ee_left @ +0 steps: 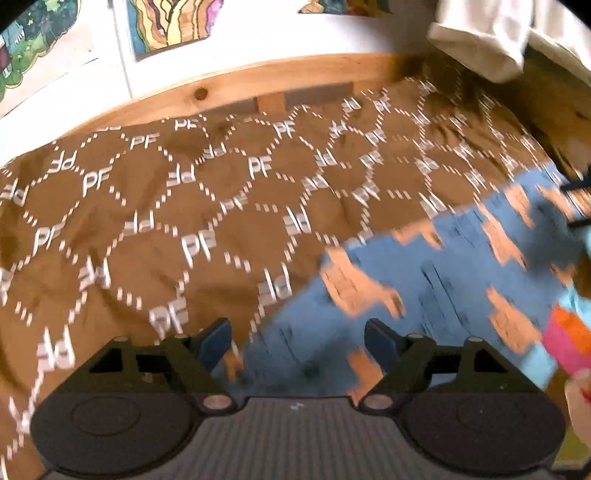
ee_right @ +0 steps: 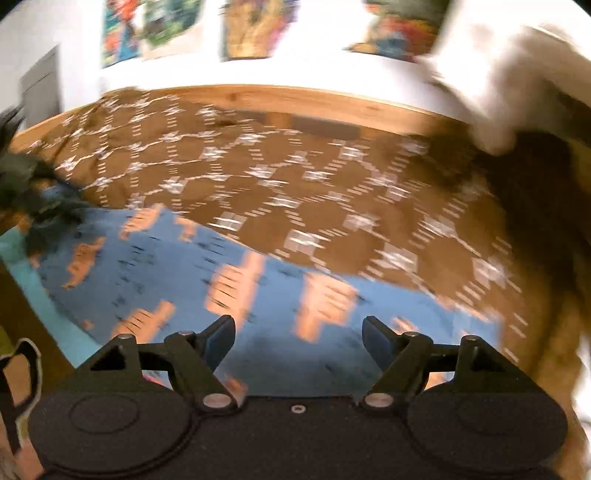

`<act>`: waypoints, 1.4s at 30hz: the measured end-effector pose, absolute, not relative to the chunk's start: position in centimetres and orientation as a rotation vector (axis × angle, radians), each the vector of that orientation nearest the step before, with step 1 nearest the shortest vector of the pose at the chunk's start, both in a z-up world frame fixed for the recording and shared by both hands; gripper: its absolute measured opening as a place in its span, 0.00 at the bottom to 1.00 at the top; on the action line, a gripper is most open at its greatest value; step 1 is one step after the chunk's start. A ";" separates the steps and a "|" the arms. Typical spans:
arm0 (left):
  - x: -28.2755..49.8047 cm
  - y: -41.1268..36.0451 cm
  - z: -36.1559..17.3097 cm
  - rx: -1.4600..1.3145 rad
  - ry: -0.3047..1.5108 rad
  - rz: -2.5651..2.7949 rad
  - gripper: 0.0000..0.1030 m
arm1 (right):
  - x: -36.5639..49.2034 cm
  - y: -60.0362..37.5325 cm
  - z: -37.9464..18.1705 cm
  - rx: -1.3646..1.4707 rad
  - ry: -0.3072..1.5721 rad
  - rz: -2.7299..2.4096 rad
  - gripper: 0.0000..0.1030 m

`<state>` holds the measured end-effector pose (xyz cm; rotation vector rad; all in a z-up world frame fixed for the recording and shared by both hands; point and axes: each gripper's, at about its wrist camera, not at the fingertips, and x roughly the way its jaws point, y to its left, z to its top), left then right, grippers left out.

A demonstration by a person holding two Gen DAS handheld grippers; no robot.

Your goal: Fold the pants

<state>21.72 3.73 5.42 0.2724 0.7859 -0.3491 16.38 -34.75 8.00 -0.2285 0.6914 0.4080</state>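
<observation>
On the bed, spread over a brown bedspread (ee_left: 155, 206) printed with white letters and dotted hexagons, lie the blue pants (ee_left: 424, 280), patterned with orange patches. They sit at the near edge of the mattress: low and to the right in the left wrist view, low and to the left in the right wrist view. The left tool (ee_left: 297, 339) stands with its jaws wide apart and nothing between them, hovering over the boundary where the pants meet the bedspread. The right tool (ee_right: 298, 338) is likewise spread wide and empty, poised above the blue cloth itself. Neither touches the fabric as far as the views show. Both pictures are smeared with motion blur, so seams, waistband and leg ends cannot be told apart, and how many layers already lie stacked is unclear. That is the main hazard, in my judgement: a grab made from here could pinch the bedspread together with the pants, especially on the left, where the tool hangs right at the edge between them. A pinch that takes only the top layer would drag the fold askew. Something pink and orange (ee_left: 569, 339) lies just beside the pants at the right edge of the left view and might be snagged. Pale cloth (ee_left: 487, 33) hangs over the far right end of the wooden bed frame (ee_left: 229, 88), well apart from the work.
</observation>
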 end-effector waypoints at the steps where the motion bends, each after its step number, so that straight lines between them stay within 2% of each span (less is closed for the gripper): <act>1: 22.5 2.9 5.3 0.274 0.790 -0.349 0.67 | 17.1 -33.4 7.8 -0.238 0.705 0.426 0.76; 2: 23.9 2.2 5.1 0.290 0.806 -0.347 0.57 | 17.6 -32.4 7.5 -0.234 0.717 0.438 0.76; 3: 25.1 1.8 4.4 0.302 0.827 -0.352 0.54 | 17.9 -31.8 7.2 -0.226 0.725 0.444 0.76; 6: 28.5 0.6 2.9 0.266 0.954 -0.406 0.53 | 18.2 -30.5 6.0 -0.202 0.743 0.447 0.76; 9: 29.7 0.4 2.6 0.188 1.002 -0.461 0.43 | 17.9 -30.2 5.1 -0.194 0.751 0.439 0.76; 11: 30.2 -0.2 2.3 0.212 1.020 -0.446 0.13 | 17.4 -30.5 4.7 -0.191 0.757 0.430 0.76; 13: 30.4 -0.6 1.9 0.230 1.025 -0.385 0.04 | 17.1 -30.8 4.2 -0.190 0.763 0.417 0.76; 21: 29.6 -2.0 0.7 0.332 0.944 -0.242 0.01 | 16.1 -33.7 1.3 -0.111 0.805 0.281 0.72; 22: 29.6 -2.4 0.9 0.312 0.941 -0.219 0.02 | 15.8 -34.0 1.0 -0.120 0.796 0.285 0.72; 25: 28.6 -3.5 1.9 0.333 0.894 -0.168 0.12 | 14.5 -34.7 2.0 -0.108 0.762 0.288 0.75; 27: 26.9 -4.6 2.7 0.365 0.856 -0.167 0.34 | 13.1 -35.6 3.2 -0.096 0.720 0.289 0.82; 28: 26.2 -4.9 2.9 0.368 0.844 -0.179 0.55 | 12.1 -36.5 3.9 -0.073 0.694 0.282 0.83; 29: 25.0 -5.7 3.4 0.361 0.831 -0.195 0.58 | 11.6 -37.2 4.4 -0.047 0.682 0.270 0.85; 31: 23.6 -7.6 4.0 0.333 0.832 -0.252 0.58 | 10.2 -39.5 5.3 0.030 0.655 0.218 0.85; 33: 22.7 -10.6 4.6 0.299 0.834 -0.354 0.63 | 9.2 -41.4 5.8 0.090 0.637 0.162 0.85; 35: 22.1 -14.5 5.1 0.280 0.817 -0.464 0.80 | 8.0 -43.2 6.1 0.138 0.613 0.115 0.86; 37: 21.6 -18.8 5.6 0.279 0.790 -0.565 0.85 | 7.3 -44.8 6.3 0.167 0.593 0.090 0.88; 40: 21.2 -26.2 5.8 0.379 0.717 -0.689 0.84 | 7.1 -46.9 6.3 0.175 0.586 0.088 0.87; 42: 21.2 -30.2 5.3 0.479 0.672 -0.716 0.83 | 7.4 -47.7 6.4 0.173 0.593 0.116 0.82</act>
